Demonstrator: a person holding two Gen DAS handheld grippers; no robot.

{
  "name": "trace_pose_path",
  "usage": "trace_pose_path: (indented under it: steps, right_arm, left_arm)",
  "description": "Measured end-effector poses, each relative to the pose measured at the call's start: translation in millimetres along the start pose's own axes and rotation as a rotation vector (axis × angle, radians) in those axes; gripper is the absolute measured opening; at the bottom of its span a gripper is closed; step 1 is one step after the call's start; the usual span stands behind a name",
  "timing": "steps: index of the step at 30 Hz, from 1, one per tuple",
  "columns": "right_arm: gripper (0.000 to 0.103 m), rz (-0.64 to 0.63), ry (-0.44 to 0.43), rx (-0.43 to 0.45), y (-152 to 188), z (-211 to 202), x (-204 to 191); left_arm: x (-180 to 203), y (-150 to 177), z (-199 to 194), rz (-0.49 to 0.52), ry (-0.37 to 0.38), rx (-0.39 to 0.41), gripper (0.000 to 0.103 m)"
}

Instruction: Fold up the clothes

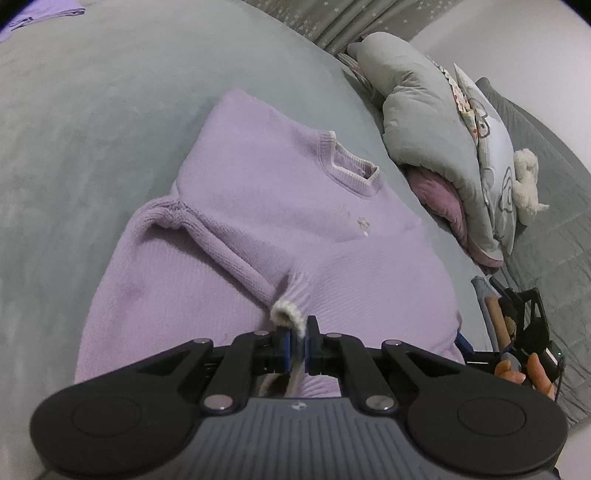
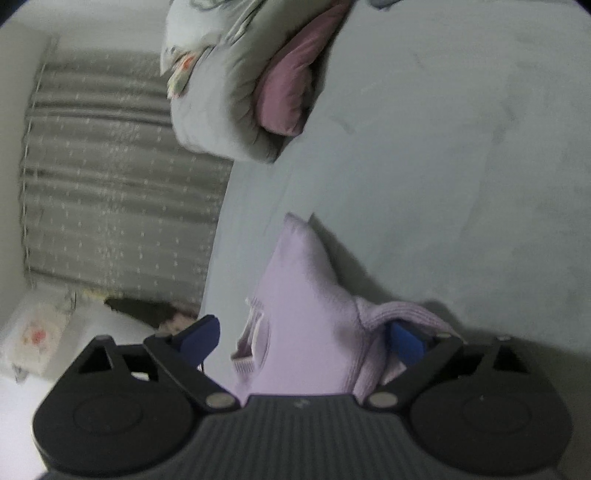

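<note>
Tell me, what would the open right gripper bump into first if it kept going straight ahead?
Probably the purple sweater: it lies right between the right gripper's open jaws. Beyond it is only the grey bedcover, though depth is hard to judge.

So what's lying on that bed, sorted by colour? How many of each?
Lilac: 2, the sweater and another lilac garment at the far edge
Grey: 1, the bundled duvet
Pink: 1, the cushion tucked under the duvet
White: 1, the plush toy
Total: 5, counting only what shows clearly; the patterned pillows behind the duvet are left out.
</note>
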State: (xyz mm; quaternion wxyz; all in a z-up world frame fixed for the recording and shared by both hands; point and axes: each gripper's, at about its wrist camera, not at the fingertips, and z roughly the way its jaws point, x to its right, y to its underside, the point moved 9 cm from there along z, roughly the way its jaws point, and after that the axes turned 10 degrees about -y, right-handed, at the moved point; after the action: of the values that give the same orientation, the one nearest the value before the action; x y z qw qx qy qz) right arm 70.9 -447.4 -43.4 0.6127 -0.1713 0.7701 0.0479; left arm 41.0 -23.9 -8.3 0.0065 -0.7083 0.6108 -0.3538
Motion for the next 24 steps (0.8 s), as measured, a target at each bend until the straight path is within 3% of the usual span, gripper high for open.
trace_pose_path:
  steps: [3,9,11,18,20,21,22,24]
  right_arm:
    - [0.093,-0.013,0.019,-0.003,-3,7,2]
    - [0.086,-0.222,0.146,-0.074,10,-5,-12]
    - [0.079,-0.316,0.210,-0.112,14,-1,-13]
    - [0.074,-0.323,0.226,-0.128,15,-12,-16]
    - [0.075,-0.308,0.234,-0.093,8,-17,-14]
    - [0.082,-0.326,0.254,-0.063,3,-22,-14]
    - [0.089,-0.374,0.301,-0.013,-5,-28,-15]
    - [0.090,-0.521,0.426,0.090,-24,-40,-19]
  left_arm:
    - [0,1,1,0.017,-0.014,0.004,0.004]
    - [3,2,1,0.080,-0.044,0.016,0.006]
    - [2,2,1,0.098,-0.062,0.019,0.010]
    - [-4,2,3,0.099,-0.065,0.000,0.017]
    - [-5,1,2,0.099,-0.069,-0.002,0.017]
    - [-6,1,2,0.098,-0.074,-0.003,0.019]
    - [-8,0,0,0.095,-0.077,-0.005,0.020]
    - [-11,-3,-2,0.088,-0.085,-0.005,0.024]
